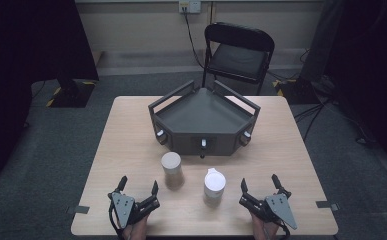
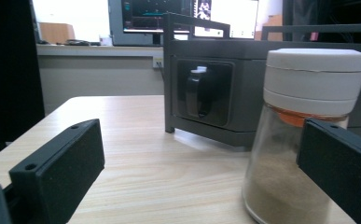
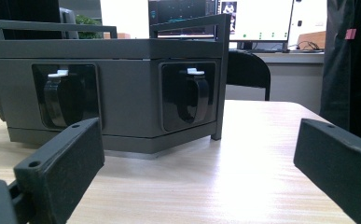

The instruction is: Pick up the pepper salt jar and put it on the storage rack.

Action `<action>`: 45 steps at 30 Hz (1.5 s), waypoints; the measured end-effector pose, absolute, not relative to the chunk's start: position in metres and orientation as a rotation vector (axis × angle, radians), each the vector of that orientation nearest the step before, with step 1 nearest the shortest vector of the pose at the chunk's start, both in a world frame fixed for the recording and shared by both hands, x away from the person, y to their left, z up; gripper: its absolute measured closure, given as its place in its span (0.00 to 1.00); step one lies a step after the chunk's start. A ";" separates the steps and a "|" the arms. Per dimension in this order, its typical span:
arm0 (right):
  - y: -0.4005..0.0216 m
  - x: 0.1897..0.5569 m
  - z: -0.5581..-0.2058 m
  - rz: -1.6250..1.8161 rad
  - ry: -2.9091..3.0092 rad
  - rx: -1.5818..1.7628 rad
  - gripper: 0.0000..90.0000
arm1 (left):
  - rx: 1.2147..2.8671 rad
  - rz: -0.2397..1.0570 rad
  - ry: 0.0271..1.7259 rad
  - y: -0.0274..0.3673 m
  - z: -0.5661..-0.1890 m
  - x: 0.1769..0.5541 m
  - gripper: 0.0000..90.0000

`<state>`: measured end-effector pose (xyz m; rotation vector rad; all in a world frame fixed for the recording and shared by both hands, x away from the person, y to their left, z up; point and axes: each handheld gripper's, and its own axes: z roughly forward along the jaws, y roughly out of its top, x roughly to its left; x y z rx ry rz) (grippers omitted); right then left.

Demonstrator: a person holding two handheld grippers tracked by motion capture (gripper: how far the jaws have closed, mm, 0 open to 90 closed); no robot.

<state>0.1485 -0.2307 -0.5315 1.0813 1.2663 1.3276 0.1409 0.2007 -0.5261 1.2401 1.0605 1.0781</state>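
Where the wooden table [image 1: 131, 150] comes close to the person, two spice jars stand side by side, a little apart. The left jar [image 1: 171, 169] is round, with a flat, pale grey-white lid. In the left gripper view this jar [image 2: 304, 135] looks big. Its lid is made of smooth white rings, there is an orange band under the lid, and the glass body is see-through. Fine tan powder fills most of the glass. The right jar [image 1: 213, 186] has a white cap with a small raised part on top, and its body is pale too.

The left gripper [image 1: 138, 192] rests near the table's front edge, just in front of the left jar. Its black jaws are spread wide and grip nothing. In its own view one blocky, matte jaw partly covers the jar's lower right side, but I cannot tell if it touches. The right gripper [image 1: 259, 189] sits to the right of the right jar, with its jaws spread wide and nothing between them.

Behind the jars stands a dark grey metal rack [image 1: 203, 120]. It has flat angled sides, thin rails on top, and dark square pockets with black round knobs.
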 end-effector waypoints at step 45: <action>-0.229 0.148 -0.531 1.321 1.260 1.087 0.01 | 1.314 0.904 0.881 0.197 -0.478 0.169 0.00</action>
